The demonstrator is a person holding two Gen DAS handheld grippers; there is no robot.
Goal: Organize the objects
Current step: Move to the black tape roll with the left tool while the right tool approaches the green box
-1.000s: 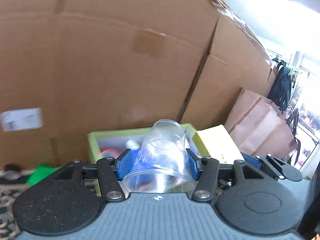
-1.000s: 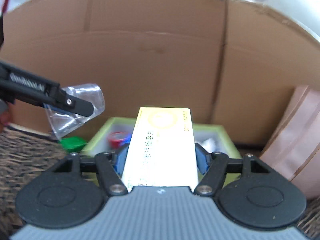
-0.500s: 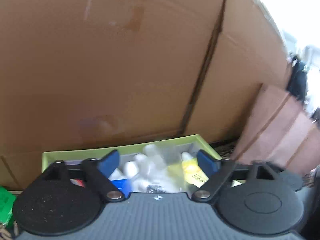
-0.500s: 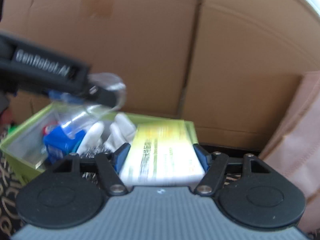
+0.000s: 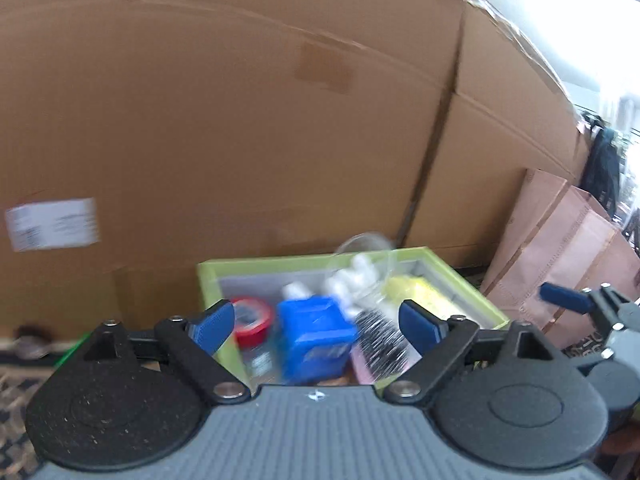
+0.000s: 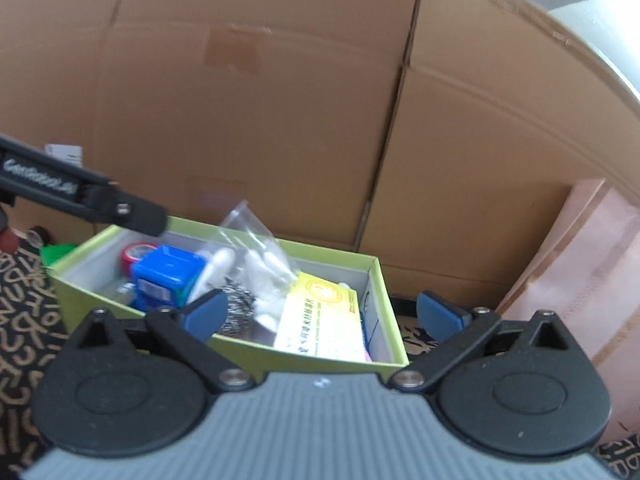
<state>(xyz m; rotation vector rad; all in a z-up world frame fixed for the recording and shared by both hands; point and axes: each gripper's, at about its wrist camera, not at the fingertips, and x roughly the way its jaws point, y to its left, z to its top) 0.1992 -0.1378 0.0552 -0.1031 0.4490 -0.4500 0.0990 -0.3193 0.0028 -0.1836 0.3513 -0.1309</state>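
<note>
Both tools letting go over the green box — drop-off looks done!

Left tool (image 5: 316,322) is opening, nothing between its pads; red tape roll (image 6: 138,252) at nine o'clock in the green box (image 6: 240,350), blue pack (image 6: 166,276) beside it, yellow carton (image 6: 320,322) at three; right tool (image 6: 320,314) is opening too, empty. A green item (image 6: 58,252) outside looks left.

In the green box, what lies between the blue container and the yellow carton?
In the right wrist view, inside the green box, a steel scourer and a clear bag of white pieces lie between the blue container and the yellow carton.
</note>
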